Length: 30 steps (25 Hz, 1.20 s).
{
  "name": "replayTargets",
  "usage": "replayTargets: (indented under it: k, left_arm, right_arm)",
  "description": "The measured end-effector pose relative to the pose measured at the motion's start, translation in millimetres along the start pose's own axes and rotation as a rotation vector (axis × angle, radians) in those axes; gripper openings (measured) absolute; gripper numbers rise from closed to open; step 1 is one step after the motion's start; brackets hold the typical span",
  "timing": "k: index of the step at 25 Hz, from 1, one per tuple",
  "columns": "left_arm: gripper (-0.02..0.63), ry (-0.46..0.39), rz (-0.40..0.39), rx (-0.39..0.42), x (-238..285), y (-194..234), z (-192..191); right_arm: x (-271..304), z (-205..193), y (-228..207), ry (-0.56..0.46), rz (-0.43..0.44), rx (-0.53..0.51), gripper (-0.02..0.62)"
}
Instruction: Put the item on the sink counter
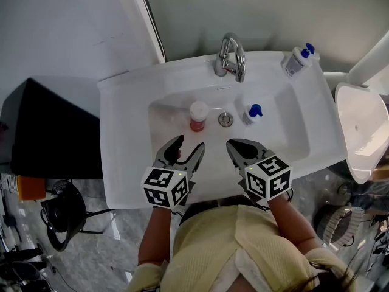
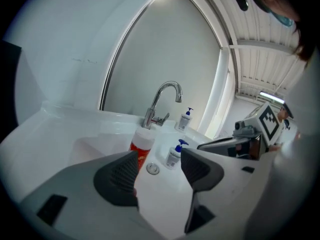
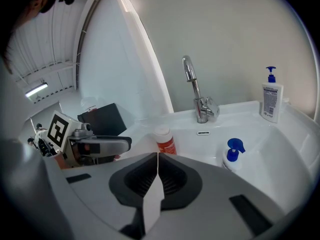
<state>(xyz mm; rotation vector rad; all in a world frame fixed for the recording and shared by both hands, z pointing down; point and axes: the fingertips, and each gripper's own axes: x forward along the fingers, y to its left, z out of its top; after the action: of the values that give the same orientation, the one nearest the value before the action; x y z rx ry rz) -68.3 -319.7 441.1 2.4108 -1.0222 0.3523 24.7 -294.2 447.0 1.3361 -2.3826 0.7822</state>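
A red bottle with a white cap (image 1: 197, 115) (image 2: 141, 143) (image 3: 165, 141) stands upright in the basin of the white sink (image 1: 121, 145), left of the drain (image 1: 225, 119). A small white bottle with a blue pump (image 1: 252, 112) (image 2: 175, 154) (image 3: 231, 154) stands in the basin to the drain's right. My left gripper (image 1: 189, 143) (image 2: 159, 154) hovers over the basin's near edge, open and empty, with the red bottle just beyond its left jaw. My right gripper (image 1: 234, 143) (image 3: 157, 156) is beside it, shut on nothing.
A chrome faucet (image 1: 231, 58) rises at the back of the sink. A taller pump bottle (image 1: 298, 59) (image 3: 271, 96) stands on the counter's back right corner. A black object (image 1: 42, 126) sits left of the sink, and a white fixture (image 1: 361, 129) sits to its right.
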Motion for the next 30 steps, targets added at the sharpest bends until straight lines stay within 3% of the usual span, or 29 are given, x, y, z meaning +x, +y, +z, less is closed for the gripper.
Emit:
replayTargets:
  k: [8,24,30]
  left_arm:
    - [0.278,-0.037,0.02,-0.047,-25,-12,15]
    - [0.162,0.098,0.083,-0.04,-31,-15,-3]
    - [0.087,0.151,0.102,-0.031,-27,-10,-15]
  right_arm:
    - [-5,-1,0,-0.007,0.004,-0.002,0.026]
    - [-3,0,3,-0.005,0.009,-0.02,0.026]
    - [-2,-2,4,0.008,0.004,-0.035,0.025]
